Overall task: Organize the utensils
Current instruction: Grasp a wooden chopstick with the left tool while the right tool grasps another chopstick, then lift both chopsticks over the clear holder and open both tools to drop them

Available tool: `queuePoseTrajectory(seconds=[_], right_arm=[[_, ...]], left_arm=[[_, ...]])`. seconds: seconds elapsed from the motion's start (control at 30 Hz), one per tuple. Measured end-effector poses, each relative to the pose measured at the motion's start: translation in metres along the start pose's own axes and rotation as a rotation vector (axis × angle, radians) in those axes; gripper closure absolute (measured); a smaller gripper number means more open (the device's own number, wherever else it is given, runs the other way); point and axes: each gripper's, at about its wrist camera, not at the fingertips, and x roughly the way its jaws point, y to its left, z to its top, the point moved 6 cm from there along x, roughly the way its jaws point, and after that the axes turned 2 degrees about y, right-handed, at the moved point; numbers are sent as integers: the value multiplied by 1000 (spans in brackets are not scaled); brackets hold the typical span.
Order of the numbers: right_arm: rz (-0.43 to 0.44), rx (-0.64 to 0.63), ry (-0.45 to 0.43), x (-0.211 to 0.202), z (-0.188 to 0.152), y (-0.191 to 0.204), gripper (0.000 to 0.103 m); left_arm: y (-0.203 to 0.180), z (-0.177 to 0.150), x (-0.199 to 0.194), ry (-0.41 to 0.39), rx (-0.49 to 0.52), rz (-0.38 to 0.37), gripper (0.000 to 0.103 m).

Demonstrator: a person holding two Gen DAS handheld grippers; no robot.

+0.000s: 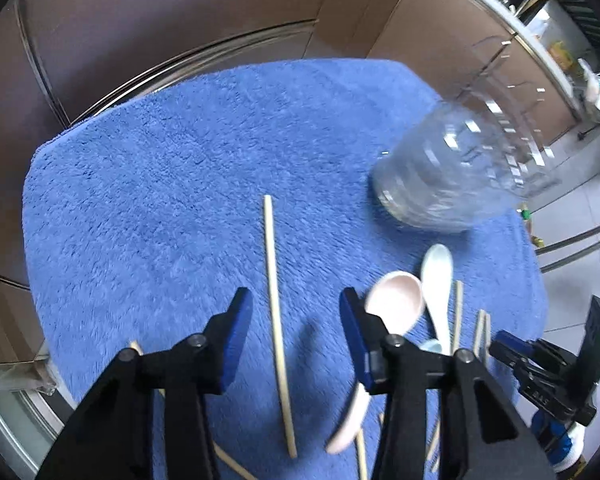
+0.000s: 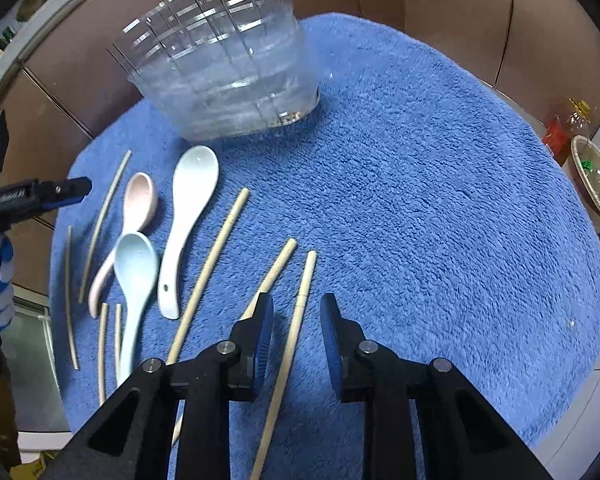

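the left gripper hangs over the blue towel with its jaws spread wide, nothing between the pads; a single chopstick lies on the towel below the gap, running from 12 to 6 o'clock in the left wrist view. at 1 o'clock from that gripper stands the clear plastic holder, blurred, upright on the towel. just right of the gripper lie a pink spoon and a white spoon, side by side, with more chopsticks beside them.

the right gripper is also open, moderately wide, empty, poised above another chopstick that passes between its fingers on the towel (whether the pads touch it cannot be told). in the right wrist view the holder sits at 11 o'clock, and the spoons lie at 9 to 10 o'clock: the white one, the pink one and a light blue spoon whose bowl overlaps the pink handle. thin chopsticks are scattered around them. the left gripper shows at the 9 o'clock edge.
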Motion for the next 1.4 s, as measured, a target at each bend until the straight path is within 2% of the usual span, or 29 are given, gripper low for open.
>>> queuePoseTrajectory(seconds=[0.33, 0.5, 0.67, 0.8, 0.93, 1.07, 1.23, 1.4], right_arm=[[-34, -35, 57, 13, 13, 0, 91], [-65, -55, 75, 18, 29, 1, 92], [-121, -107, 100, 23, 35, 8, 94], [-132, -121, 102, 29, 38, 17, 95], [-95, -108, 69, 17, 33, 17, 97], [-53, -108, -5, -10, 27, 20, 97], [3, -132, -144, -61, 27, 31, 98], [41, -160, -294, -111, 43, 51, 98]], left_arm=[[6, 15, 36, 70, -4, 27, 81], [3, 22, 41, 80, 11, 50, 83], [-8, 30, 54, 89, 37, 126, 94], [-15, 30, 55, 69, 38, 158, 98], [-14, 26, 46, 25, 44, 151, 98], [-18, 22, 24, -64, 58, 104, 98], [-24, 19, -22, -211, 74, 25, 98], [-41, 23, -73, -345, 87, -82, 98]])
